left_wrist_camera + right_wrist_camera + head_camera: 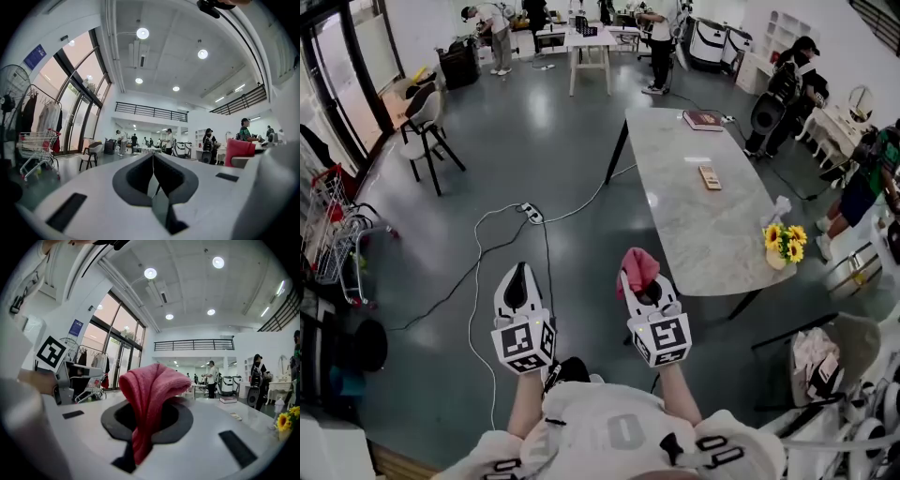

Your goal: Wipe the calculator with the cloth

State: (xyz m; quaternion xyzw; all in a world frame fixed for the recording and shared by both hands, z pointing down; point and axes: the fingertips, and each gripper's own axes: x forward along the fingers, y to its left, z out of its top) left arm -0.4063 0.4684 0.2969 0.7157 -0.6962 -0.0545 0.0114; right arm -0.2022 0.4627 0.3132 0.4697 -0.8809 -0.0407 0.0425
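My right gripper [639, 277] is shut on a folded pink cloth [638, 265], which sticks up between its jaws; in the right gripper view the cloth [149, 397] fills the middle. My left gripper [518, 281] hangs beside it over the floor, shut and empty, its jaws [153, 174] meeting with nothing between them. The calculator [710, 176], a small flat tan thing, lies on the long grey marble table [675, 164] well ahead of both grippers; in the right gripper view it [236, 416] shows small at the right. Both grippers point level.
On the table lie a dark red book [702, 119] at the far end and a vase of sunflowers [783, 245] near the near right corner. A power strip and cables [531, 214] cross the floor ahead. A chair [427, 122] stands at the left. Several people stand further back.
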